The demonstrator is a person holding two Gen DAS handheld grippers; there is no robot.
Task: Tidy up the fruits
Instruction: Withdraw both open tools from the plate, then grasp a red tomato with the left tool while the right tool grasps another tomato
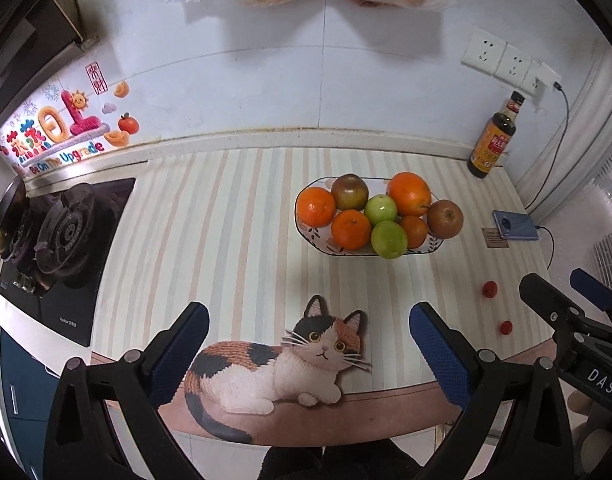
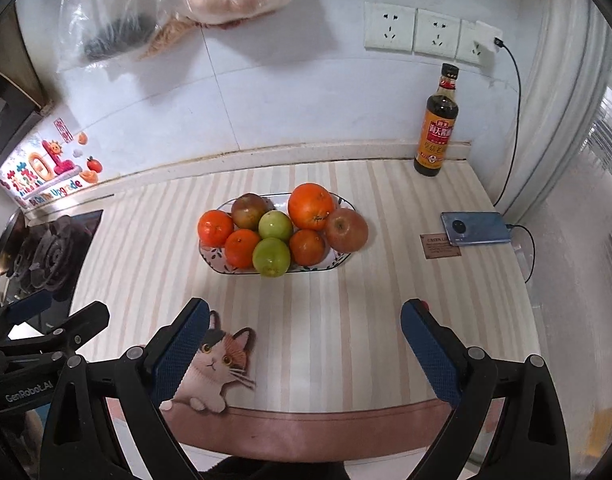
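- Your left gripper (image 1: 308, 354) hovers spread wide and empty above the cat picture (image 1: 274, 368) at the near edge of the tabletop (image 1: 210, 240).
- The plate (image 1: 312, 236) mid-tabletop is heaped with oranges, green fruits and apples; nudge one and the brown apple (image 1: 445, 219) overhanging its right rim could probably roll off.
- Two small red fruits (image 1: 490, 289) lie loose near right; your right gripper (image 2: 302, 350), also wide and empty, may knock them away.
- Bottle (image 2: 436, 128) and phone (image 2: 476, 229) crowd the far right.

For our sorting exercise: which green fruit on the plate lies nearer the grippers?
The green fruit at the plate's front edge; the other green one sits behind it, mid-pile.
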